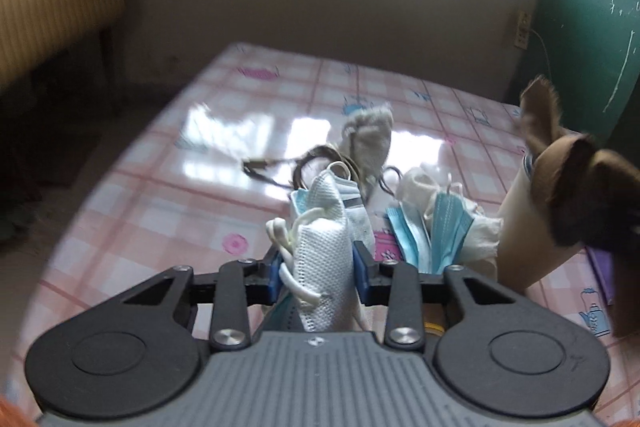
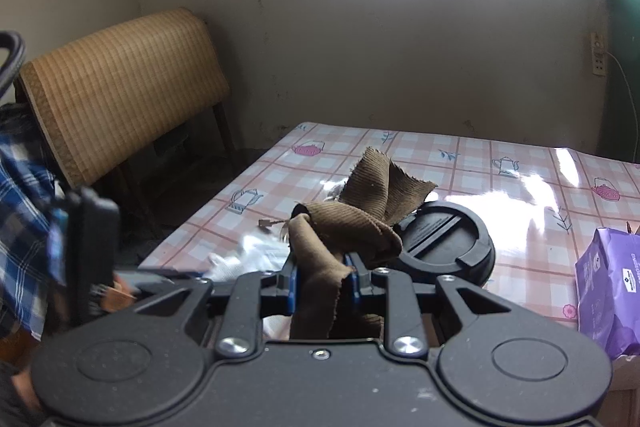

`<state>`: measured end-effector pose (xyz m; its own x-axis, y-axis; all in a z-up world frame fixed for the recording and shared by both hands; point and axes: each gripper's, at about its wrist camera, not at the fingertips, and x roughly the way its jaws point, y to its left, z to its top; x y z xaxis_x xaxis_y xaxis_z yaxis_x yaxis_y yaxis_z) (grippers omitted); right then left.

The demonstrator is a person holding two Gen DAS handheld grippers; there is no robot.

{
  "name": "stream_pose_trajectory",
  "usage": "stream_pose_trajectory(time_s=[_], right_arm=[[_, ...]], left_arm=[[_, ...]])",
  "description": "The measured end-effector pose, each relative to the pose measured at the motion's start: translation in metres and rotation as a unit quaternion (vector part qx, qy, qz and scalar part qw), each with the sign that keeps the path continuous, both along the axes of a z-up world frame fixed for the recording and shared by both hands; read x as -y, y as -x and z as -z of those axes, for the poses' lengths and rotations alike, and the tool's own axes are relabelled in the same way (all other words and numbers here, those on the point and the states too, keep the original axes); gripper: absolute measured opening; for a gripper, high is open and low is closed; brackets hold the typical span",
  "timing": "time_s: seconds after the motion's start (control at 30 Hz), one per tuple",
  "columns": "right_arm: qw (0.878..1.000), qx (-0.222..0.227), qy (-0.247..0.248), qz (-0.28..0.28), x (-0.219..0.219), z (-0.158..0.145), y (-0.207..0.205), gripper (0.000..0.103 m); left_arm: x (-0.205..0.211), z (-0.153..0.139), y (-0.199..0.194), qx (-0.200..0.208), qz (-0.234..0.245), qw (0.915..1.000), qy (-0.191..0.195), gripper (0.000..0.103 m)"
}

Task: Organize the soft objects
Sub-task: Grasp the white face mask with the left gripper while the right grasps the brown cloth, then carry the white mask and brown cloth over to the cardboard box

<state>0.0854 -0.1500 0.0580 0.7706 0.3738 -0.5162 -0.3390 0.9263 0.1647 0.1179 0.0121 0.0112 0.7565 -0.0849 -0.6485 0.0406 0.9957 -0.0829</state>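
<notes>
My left gripper (image 1: 320, 263) is shut on a white woven face mask (image 1: 320, 247) with ear loops, held just above the pink checked table (image 1: 160, 211). Beyond it lies a pile: blue surgical masks (image 1: 432, 227), white tissue (image 1: 424, 183), a grey knitted cloth (image 1: 370, 139) and a brown cord (image 1: 280, 167). My right gripper (image 2: 322, 275) is shut on a brown corduroy cloth (image 2: 344, 227), whose loose ends stick up. The same cloth (image 1: 560, 163) shows at the right edge of the left wrist view, over a tan shape (image 1: 520, 227) I cannot identify.
A black round lid (image 2: 444, 243) lies on the table just past the right gripper. A purple packet (image 2: 604, 299) stands at the right. A woven-backed chair (image 2: 120, 83) stands left of the table. A plaid sleeve (image 2: 24, 207) fills the left edge.
</notes>
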Motion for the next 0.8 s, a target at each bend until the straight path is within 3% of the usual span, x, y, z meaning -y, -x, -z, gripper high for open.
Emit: stream_pose_trajectory(time_s=[0.23, 0.43, 0.8], right_arm=[[1.000, -0.017, -0.006, -0.019, -0.019, 0.003, -0.009, 0.029], [0.999, -0.015, -0.008, -0.027, -0.033, -0.005, -0.024, 0.029], [1.000, -0.003, -0.006, -0.019, -0.030, -0.017, -0.025, 0.029]], left_arm=[[-0.006, -0.041, 0.021, 0.045, -0.051, 0.9972, -0.030, 0.036], [-0.010, -0.060, 0.020, 0.054, -0.072, 0.9951, -0.041, 0.036], [0.001, -0.077, 0.023, 0.072, -0.066, 0.9942, -0.045, 0.036]])
